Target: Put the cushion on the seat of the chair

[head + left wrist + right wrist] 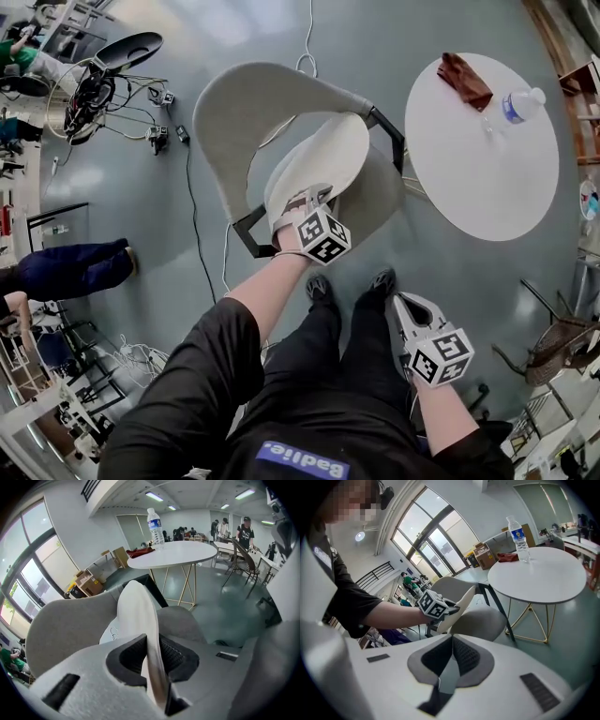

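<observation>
Two grippers: the left gripper is clamped on the rim of the cushion; the right gripper has its jaws together on nothing and hangs beside the person's right leg.
Cushion: a round, flat, cream-white cushion is held tilted over the seat, inside the curve of the backrest; I cannot tell whether its lower edge touches the seat.
Left grip: in the left gripper view the black pads press on both faces of the cushion, which stands edge-on between them.
Chair: a grey upholstered chair with a wrap-around backrest and black legs; the bare part of its seat shows to the right of the cushion.
Tight edge: the chair's right black frame stands just beside the rim of the round white table.
Open room: bare glossy grey floor lies between chair, table and the person's black shoes, and beyond the backrest.
Clutter at left: thin cables trail across the floor near the chair's left side.
Clutter at right: a dark wire chair stands well apart from the table.
Container: a clear plastic water bottle with a blue label stands upright on the table; its fill level cannot be made out.
Beside it: a crumpled reddish-brown cloth lies near the bottle, apart from it.
Boxes: cardboard boxes sit by the window wall; their contents cannot be made out.
</observation>
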### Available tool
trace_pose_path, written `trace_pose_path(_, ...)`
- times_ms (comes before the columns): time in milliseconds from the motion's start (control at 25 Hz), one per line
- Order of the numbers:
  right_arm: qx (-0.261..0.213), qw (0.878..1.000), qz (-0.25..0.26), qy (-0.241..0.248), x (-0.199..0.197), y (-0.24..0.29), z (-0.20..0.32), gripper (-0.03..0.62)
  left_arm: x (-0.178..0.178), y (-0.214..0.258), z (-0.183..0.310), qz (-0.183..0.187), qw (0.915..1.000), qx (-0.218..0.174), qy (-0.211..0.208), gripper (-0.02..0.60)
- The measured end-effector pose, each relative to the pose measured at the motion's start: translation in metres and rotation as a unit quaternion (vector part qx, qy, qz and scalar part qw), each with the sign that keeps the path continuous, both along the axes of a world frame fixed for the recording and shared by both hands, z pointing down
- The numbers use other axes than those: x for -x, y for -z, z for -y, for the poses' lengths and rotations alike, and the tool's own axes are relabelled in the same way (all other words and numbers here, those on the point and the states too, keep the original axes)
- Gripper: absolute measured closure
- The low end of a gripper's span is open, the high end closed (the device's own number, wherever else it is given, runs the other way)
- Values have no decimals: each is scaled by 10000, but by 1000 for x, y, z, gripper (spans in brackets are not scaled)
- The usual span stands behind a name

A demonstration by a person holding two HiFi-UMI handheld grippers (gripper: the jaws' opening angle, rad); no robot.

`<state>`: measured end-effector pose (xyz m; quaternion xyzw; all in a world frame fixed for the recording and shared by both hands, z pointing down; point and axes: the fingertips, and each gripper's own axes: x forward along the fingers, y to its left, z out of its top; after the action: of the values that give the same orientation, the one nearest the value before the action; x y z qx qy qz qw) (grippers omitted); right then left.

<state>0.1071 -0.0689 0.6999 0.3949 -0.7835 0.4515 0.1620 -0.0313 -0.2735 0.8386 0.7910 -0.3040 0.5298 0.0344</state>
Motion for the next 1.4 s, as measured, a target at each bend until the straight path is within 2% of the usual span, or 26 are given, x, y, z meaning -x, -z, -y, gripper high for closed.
trace_pose_path(400,232,9989,-124,-397,-30,-32,-35,565,-21,-65,-20,479,9977,295,-375,518)
trace_pose_path(680,319,9974,-74,-636,-39,-49,-47,565,-30,-109,-38,502,9964,602,-318,498)
trace_pose_path(1040,452,9968,-142,-645,-43,-68,-64,563,-49,-158,-69,497,9903,1269,-279,403)
trace_pose_path(1120,477,9966,-146,-651,-44,-71,-66,563,-52,-165,-75,532,9890,1341,-311,402)
trace_pose_path(1320,445,9965,-146,-694,-48,-71,-65,563,-55,-169,-84,603,9875,1417,-320,342)
trace_pose_path(1400,381,9967,-143,-697,-48,-67,-60,563,-59,-159,-83,515,9885,1386,-328,339)
